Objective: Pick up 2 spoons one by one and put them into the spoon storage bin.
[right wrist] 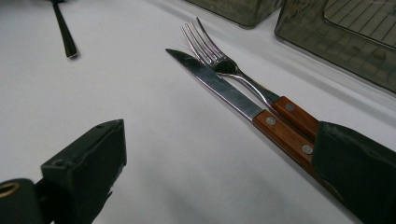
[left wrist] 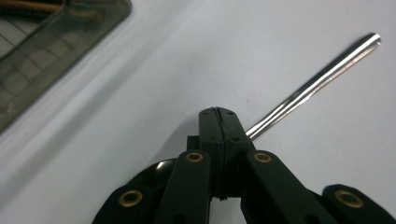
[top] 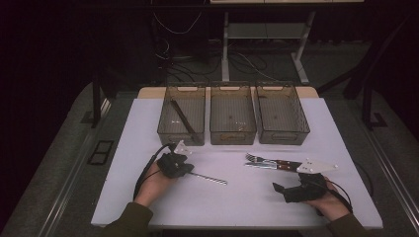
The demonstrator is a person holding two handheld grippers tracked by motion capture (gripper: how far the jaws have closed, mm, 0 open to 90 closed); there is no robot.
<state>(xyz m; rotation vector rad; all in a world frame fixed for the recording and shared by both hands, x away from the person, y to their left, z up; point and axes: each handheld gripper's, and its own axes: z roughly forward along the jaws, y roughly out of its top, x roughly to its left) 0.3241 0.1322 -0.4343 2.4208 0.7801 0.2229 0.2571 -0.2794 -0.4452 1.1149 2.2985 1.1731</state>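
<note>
Risk: the utensil could pivot or slip from the left gripper, since it is pinched only at one end.
Look: slim, shiny metal handle (its head is hidden).
Place: lower centre-left of the high view, over the bench.
Right gripper: fingers spread, beside knife and fork.

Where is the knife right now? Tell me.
In the high view the knife lies on the white table at right of centre, right beside the fork, in front of the three bins and just left of the right gripper.
</note>
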